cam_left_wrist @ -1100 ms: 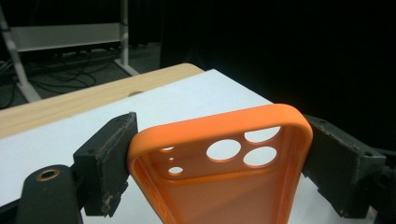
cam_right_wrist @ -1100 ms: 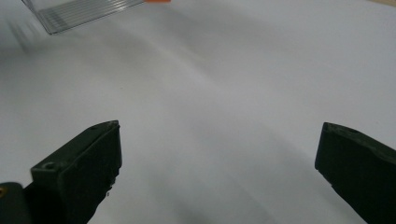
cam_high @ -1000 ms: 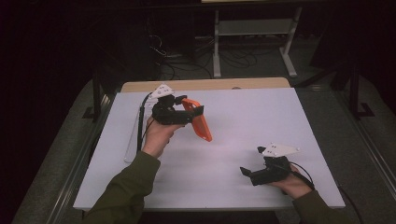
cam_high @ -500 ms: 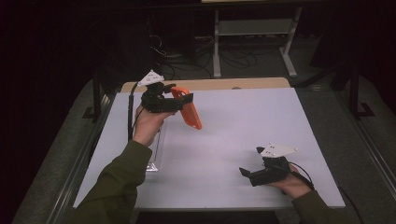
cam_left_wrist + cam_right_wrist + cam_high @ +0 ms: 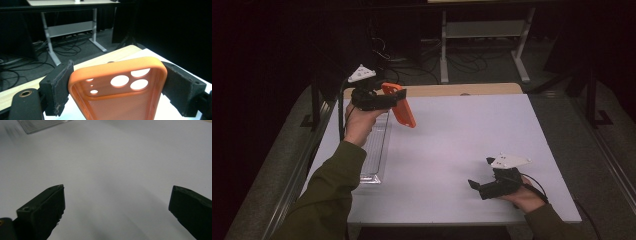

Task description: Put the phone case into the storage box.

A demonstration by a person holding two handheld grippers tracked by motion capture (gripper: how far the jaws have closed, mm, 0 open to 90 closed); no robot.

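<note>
Left gripper (image 5: 398, 99) clamps orange soft-plastic phone case with camera cut-outs (image 5: 400, 104) by its long edges, pads pressing both sides, lifting it clear above far-left part of white table (image 5: 462, 145). Case hangs tilted, open side likely kept free for handling. Clear ribbed plastic tray (image 5: 376, 150) lies beneath left forearm. Right gripper (image 5: 476, 186), jaws wide apart and empty, rests low near front-right edge, apparently waiting.

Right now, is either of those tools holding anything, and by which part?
The left tool clamps an orange phone case across its two long side edges, near the camera cutouts. The right tool is open, holding nothing.
</note>
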